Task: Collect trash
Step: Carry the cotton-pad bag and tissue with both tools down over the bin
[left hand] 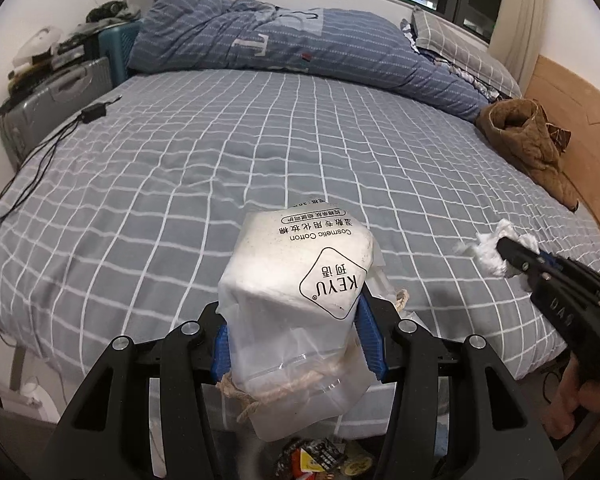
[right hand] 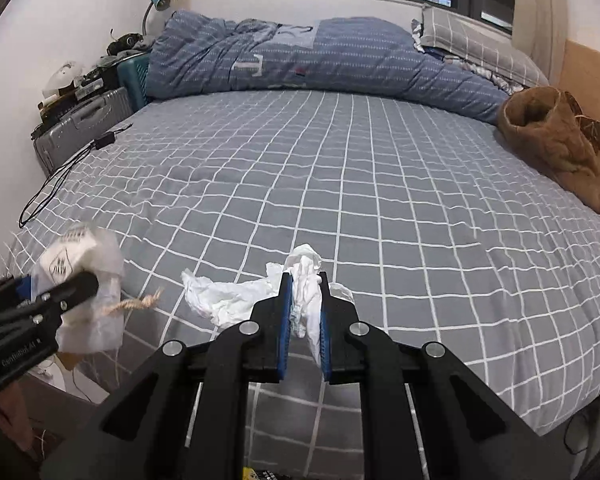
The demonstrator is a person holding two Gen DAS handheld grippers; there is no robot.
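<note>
My left gripper (left hand: 296, 320) is shut on a clear plastic bag of white cosmetic cotton (left hand: 300, 280) with a twine drawstring, held above the near edge of the bed. It also shows at the left of the right wrist view (right hand: 80, 264). My right gripper (right hand: 305, 300) is shut on a crumpled white tissue (right hand: 306, 280), just above the bed's near edge. The left wrist view shows that gripper (left hand: 508, 252) and the tissue (left hand: 492, 248) at the right. Below the left gripper lies a bin with wrappers (left hand: 320, 460).
The bed (right hand: 340, 160) has a grey checked sheet, a blue duvet (right hand: 300, 60) at the back, a brown garment (right hand: 560, 140) at the right, and a black cable with adapter (right hand: 100, 144) at the left. A grey suitcase (right hand: 80, 124) stands beside the bed.
</note>
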